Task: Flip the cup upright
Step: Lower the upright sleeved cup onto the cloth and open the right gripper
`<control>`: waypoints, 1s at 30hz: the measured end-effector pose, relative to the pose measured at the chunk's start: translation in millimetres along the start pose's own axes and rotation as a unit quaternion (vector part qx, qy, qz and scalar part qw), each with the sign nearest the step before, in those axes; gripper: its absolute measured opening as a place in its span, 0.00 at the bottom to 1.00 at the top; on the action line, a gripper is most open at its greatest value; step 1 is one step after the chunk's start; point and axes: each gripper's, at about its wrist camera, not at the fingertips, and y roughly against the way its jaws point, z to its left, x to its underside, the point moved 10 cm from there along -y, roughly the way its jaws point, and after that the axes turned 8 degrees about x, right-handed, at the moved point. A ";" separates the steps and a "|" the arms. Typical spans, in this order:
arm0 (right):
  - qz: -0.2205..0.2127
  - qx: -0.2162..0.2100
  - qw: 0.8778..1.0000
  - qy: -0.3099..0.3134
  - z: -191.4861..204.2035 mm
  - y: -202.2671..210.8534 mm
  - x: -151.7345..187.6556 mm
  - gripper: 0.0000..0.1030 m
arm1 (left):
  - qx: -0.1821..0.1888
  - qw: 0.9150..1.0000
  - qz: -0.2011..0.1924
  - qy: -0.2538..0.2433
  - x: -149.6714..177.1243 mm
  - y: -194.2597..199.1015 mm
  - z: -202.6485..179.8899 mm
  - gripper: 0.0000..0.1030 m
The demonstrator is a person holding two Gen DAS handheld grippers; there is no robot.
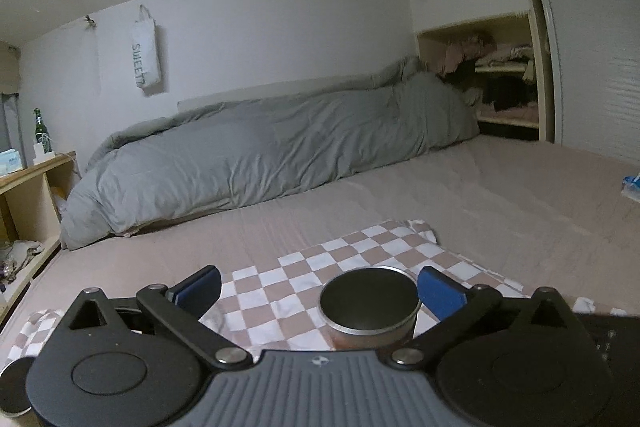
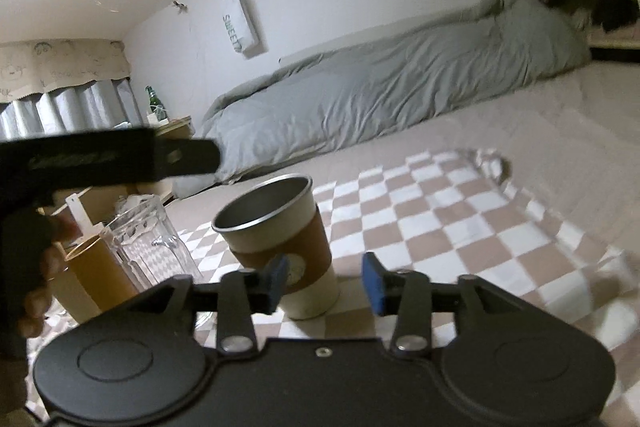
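Black gripper housings fill the bottom of both views. Beyond them the bed (image 1: 500,195) carries everything, a wide pinkish-beige sheet with much bare surface toward its far right corner. Along its far edge, against the wall, a rumpled grey duvet (image 1: 280,147) runs nearly the whole length. Nearer the front edge lies a checkered cloth (image 2: 460,211) of tan and white squares, its far corner crumpled and lifted; open cloth stretches to the right of the cup, while the left side is crowded.

On that cloth stands the cup (image 2: 280,247), a tall paper-style one with a brown sleeve and a dark metallic-looking inside. In the right wrist view it stands mouth-up, leaning slightly in the fisheye picture. Just to its left is a clear ribbed glass pitcher (image 2: 152,243), and left of that, near the cloth's left edge, a tan cup (image 2: 96,279); a dark-gloved hand (image 2: 24,267) shows at the frame's left edge beside them.

Right gripper (image 2: 326,285): blue pads parted moderately, the left pad overlapping the cup's sleeve in the picture, the right pad clear of it, nothing clamped.

Left gripper (image 1: 320,291): spread wide, both pads apart from the cup (image 1: 370,303), whose dark round top sits between them closer to the right pad; contact there cannot be told.

A wooden shelf (image 1: 32,187) stands beyond the bed's left edge with a green bottle (image 1: 40,131) on top.
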 end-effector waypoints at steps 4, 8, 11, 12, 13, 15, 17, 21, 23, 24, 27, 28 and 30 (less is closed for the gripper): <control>-0.015 0.017 1.000 0.018 1.2 19.1 -4.5 0.51 | -0.002 1.000 -0.011 0.017 10.0 24.9 10.1 1.00; -0.028 0.031 0.998 0.043 10.3 38.6 -7.1 0.59 | -0.007 1.000 -0.015 0.019 22.0 45.4 19.0 1.00; -0.033 0.045 0.997 0.060 15.7 51.2 -7.4 0.64 | -0.017 0.999 -0.020 0.021 29.5 59.1 26.7 1.00; -0.036 0.052 0.996 0.065 16.2 55.1 -7.5 0.66 | -0.020 0.999 -0.022 0.024 32.3 64.1 29.2 1.00; -0.038 0.057 0.995 0.070 16.5 58.9 -7.5 0.68 | -0.023 0.999 -0.024 0.027 34.3 68.4 31.4 1.00; -0.041 0.070 0.994 0.079 16.3 66.3 -7.9 0.71 | -0.031 0.998 -0.028 0.036 39.8 77.8 36.9 1.00; -0.043 0.082 0.992 0.085 14.5 71.7 -8.3 0.73 | -0.037 0.998 -0.029 0.043 46.0 85.8 41.1 1.00; -0.043 0.100 0.990 0.093 10.9 80.7 -6.6 0.80 | -0.050 0.997 -0.027 0.045 57.9 98.4 48.1 1.00; -0.045 0.105 0.989 0.099 10.2 86.2 -6.3 0.84 | -0.057 0.997 -0.026 0.045 63.3 104.3 50.8 1.00; -0.047 0.108 0.988 0.102 10.1 88.9 -6.1 0.88 | -0.060 0.997 -0.027 0.045 64.7 106.8 52.2 1.00; -0.054 0.110 0.986 0.112 11.4 95.2 -5.9 0.98 | -0.065 0.996 -0.028 0.048 68.6 112.5 53.9 1.00; -0.055 0.110 0.986 0.116 13.3 96.7 -5.9 0.99 | -0.065 0.996 -0.027 0.050 69.7 114.2 53.3 1.00; -0.057 0.109 0.985 0.122 15.7 100.0 -4.3 1.00 | -0.066 0.996 -0.024 0.050 72.8 115.6 52.9 1.00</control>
